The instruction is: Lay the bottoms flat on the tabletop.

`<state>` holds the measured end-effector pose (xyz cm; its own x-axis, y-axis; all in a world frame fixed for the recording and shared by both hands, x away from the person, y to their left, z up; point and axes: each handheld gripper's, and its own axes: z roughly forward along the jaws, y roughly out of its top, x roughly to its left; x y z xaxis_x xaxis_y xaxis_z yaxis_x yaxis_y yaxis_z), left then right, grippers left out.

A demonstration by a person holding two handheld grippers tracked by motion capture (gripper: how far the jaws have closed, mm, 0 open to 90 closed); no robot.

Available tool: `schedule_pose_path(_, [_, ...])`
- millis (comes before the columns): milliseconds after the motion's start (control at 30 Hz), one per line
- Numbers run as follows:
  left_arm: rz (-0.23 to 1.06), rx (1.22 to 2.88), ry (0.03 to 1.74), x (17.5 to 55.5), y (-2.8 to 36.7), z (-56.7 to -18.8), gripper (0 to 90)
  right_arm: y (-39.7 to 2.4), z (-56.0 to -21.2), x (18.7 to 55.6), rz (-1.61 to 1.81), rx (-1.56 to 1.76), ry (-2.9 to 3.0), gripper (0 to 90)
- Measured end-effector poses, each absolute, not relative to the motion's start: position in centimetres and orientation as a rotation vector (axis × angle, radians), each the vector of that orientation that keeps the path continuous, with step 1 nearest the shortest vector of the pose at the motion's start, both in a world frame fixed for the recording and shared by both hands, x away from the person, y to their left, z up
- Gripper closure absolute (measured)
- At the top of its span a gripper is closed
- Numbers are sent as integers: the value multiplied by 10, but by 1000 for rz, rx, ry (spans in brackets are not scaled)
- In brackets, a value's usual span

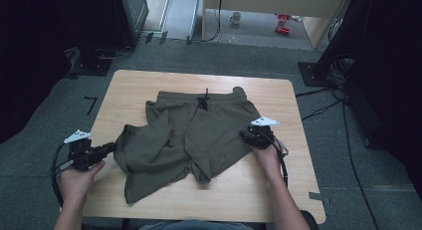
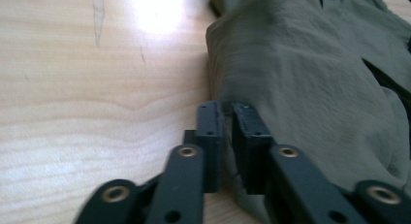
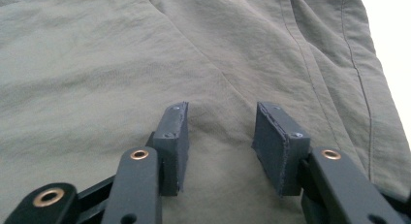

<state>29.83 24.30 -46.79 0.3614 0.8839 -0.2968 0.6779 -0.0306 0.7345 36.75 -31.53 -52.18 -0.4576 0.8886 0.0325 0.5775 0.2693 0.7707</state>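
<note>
Currently, a pair of olive shorts (image 1: pixel 186 138) lies rumpled on the worktop (image 1: pixel 259 195), waistband and drawstring toward the far edge, one leg flopped across the other, hems toward the person.

Left gripper (image 1: pixel 110 148): sits at the outer edge of the left leg, pointing in from the side. In the left gripper view its jaws stand only a narrow slit apart, right at the fabric border (image 2: pixel 220 95); a sliver of dark cloth seems to sit in the slit, but the pads do not clearly press on it. Reads as slightly open, holding nothing firmly.

Right gripper (image 1: pixel 247 136): rests on the right side of the shorts, just below the waistband area. In the right gripper view the jaws stand about half apart, tips down on flat cloth (image 3: pixel 220 136), with a side seam running past to the right. Nothing pinched between the pads.

Step in hand, as I judge it: getting a hold on both sides to straighten or fold the garment.

To do it well:
- Left: slide one jaw under the leg edge before closing, so it takes a single layer, not the bunched fold.
- Right: press down lightly and gather a ridge of cloth between the pads, near the seam, where the fabric is stiffer.
- Close both before lifting; pull outward evenly to avoid dragging the whole pile.
</note>
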Motion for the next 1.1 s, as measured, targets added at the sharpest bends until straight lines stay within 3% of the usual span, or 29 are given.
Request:
schedule_pose_path(200, [324,1748,1309,296,239,-451,738,-314,-521,367,1045,1343,2141,510])
schedule_pose_path(1100, [226,1931,1090,369,144,-457,723,-283,-500,344,1105,1273,2230,494])
